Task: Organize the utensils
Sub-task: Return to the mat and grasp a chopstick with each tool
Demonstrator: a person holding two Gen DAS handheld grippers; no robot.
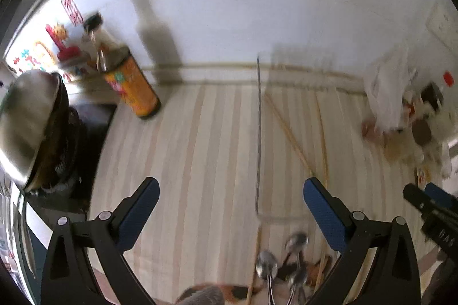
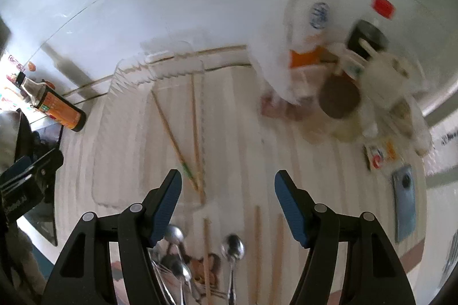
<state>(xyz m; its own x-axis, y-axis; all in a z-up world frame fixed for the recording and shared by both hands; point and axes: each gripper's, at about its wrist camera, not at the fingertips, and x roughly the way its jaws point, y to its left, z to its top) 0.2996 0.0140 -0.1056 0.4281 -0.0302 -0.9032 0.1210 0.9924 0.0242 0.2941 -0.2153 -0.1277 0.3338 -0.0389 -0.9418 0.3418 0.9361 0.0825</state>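
Right now both your grippers are spread wide and empty: the left gripper [image 1: 230, 196] hangs over bare striped tablecloth [image 1: 200, 133], the right gripper [image 2: 227, 190] over the loose utensils at the bottom of its frame. Two chopsticks [image 2: 183, 139] already lie in the clear tray [image 2: 148, 118] at frame centre; more chopsticks [image 2: 257, 247] and several metal spoons [image 2: 233, 247] wait below your fingers. Probably a spoon comes next: lower squarely, straddle the handle rather than the bowl, and close gently, since thin steel will likely slip. Mind the tray's transparent rim, hard to see. At upper right, a plastic bag [image 2: 300, 47] and jars crowd the edge; the orange sauce bottle [image 2: 61, 110] stands at left, well apart.
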